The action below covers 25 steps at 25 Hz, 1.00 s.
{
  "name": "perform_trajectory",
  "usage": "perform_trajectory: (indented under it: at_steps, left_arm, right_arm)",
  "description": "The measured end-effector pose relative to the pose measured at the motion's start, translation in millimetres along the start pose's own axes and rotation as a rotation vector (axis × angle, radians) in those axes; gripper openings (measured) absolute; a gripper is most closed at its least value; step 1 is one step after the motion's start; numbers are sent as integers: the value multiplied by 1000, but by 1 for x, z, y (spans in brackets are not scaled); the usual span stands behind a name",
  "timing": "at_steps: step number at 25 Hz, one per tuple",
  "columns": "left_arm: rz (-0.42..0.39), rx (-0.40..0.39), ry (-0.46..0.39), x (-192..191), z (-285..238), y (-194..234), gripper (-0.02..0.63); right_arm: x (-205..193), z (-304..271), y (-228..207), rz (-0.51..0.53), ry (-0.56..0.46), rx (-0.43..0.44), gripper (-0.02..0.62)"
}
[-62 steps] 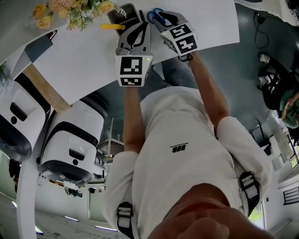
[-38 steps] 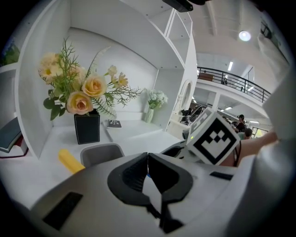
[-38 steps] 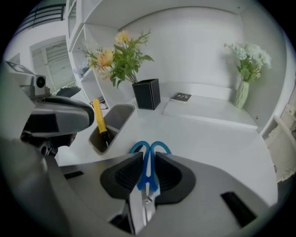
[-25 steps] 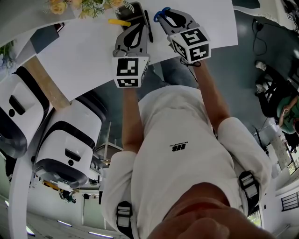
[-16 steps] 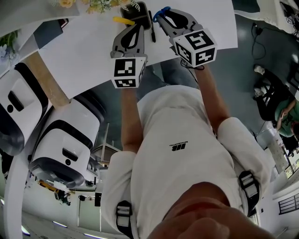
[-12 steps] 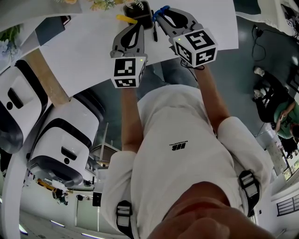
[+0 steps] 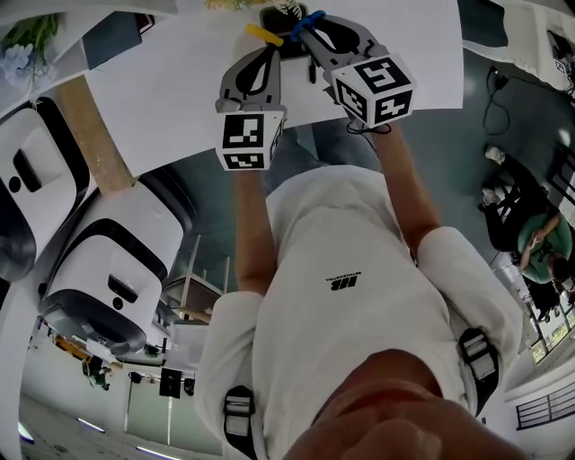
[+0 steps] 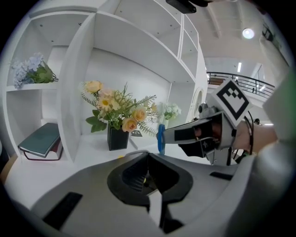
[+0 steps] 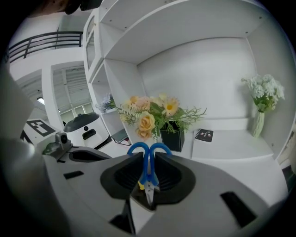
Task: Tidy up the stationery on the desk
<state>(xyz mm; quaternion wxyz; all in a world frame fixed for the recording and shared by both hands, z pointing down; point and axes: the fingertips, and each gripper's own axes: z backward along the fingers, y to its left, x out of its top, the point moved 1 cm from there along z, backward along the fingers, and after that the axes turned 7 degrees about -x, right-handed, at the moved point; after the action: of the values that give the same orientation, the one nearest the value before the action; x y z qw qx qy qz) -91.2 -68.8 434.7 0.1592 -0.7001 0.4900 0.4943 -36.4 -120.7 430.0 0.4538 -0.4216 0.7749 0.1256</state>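
Note:
My right gripper (image 7: 312, 29) is shut on a pair of blue-handled scissors (image 9: 148, 152); the handle loops stick out past the fingertips and the blades point back into the jaws. The left gripper view shows the scissors (image 8: 160, 138) held upright above the white desk (image 7: 180, 85). My left gripper (image 7: 265, 54) hovers beside the right one, jaws shut with nothing between them. A black pen holder (image 7: 275, 16) and a yellow stick-shaped item (image 7: 263, 34) lie on the desk just beyond both grippers.
A black pot of yellow flowers (image 9: 172, 136) stands at the back of the desk under white shelves. A small black notebook (image 9: 204, 134) and a white vase (image 9: 258, 124) are to its right. Books (image 8: 41, 141) lie in the left shelf bay. White machines (image 7: 117, 269) stand beside the desk.
Both grippers have moved farther over the desk toward the pen holder, and the scissors have stayed in the right one. The yellow item and holder now sit closer to the fingertips.

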Motion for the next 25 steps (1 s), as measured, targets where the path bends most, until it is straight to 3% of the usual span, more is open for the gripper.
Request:
perform_trajectory:
  at_steps: [13, 19, 25]
  left_arm:
    - [26, 11, 19, -13, 1, 5, 0]
    - [12, -13, 21, -9, -7, 1, 0]
    - [-3, -48, 32, -7, -18, -8, 0]
  right_arm:
    - [-38, -36, 6, 31, 116, -1, 69]
    - [-39, -28, 6, 28, 103, 11, 94]
    - [-42, -12, -17, -13, 88, -55, 78]
